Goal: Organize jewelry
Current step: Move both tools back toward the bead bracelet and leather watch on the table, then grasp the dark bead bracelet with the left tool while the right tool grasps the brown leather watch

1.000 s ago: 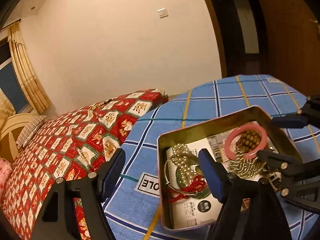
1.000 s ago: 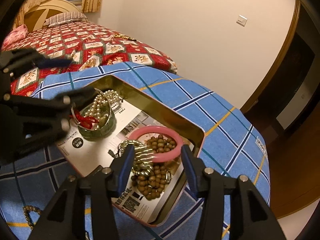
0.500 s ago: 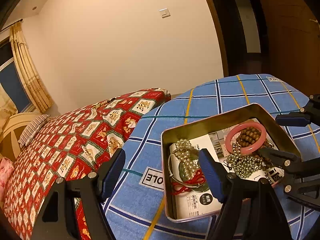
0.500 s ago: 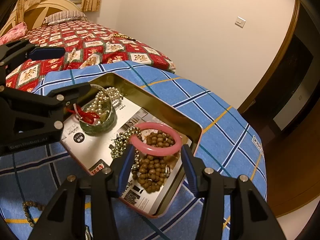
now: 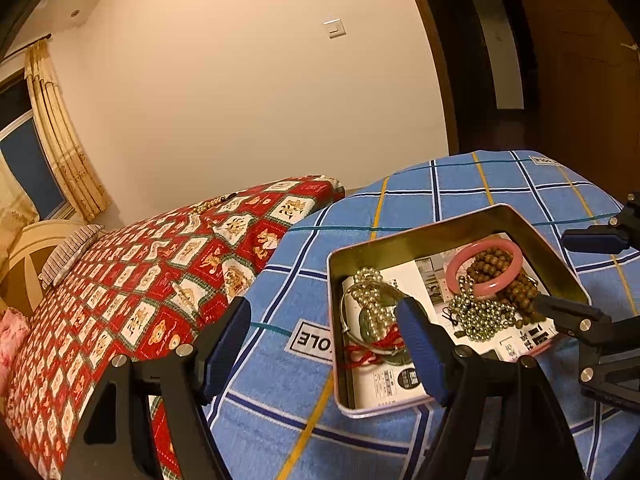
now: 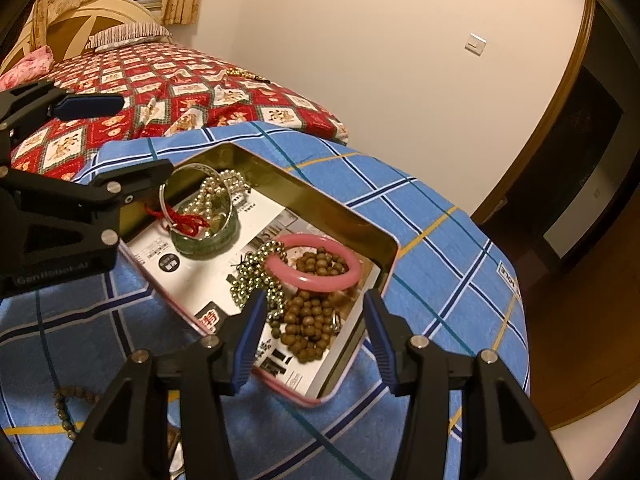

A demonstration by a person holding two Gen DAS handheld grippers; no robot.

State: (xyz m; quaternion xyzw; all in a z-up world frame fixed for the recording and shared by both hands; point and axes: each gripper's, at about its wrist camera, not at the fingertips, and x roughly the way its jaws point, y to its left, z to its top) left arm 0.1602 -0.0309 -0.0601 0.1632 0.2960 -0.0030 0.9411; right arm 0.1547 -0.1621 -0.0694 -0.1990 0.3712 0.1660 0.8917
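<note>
Tin (image 6: 372,236) shifted nearer; both grippers' fingers (image 6: 250,334) wide, empty.

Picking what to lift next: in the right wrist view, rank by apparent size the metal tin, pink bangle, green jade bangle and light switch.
1. Metal tin, by far the largest.
2. Pink bangle and green jade bangle: alike; the pink one looks slightly wider but lies nearer the camera, so unranked.
3. Light switch, smallest, though far off on the wall.

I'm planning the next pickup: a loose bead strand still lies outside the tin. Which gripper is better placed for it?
Right, probably. The bead strand lies on the blue cloth just beside the open right gripper; the left gripper, also open, hovers at the tin's far side.
</note>
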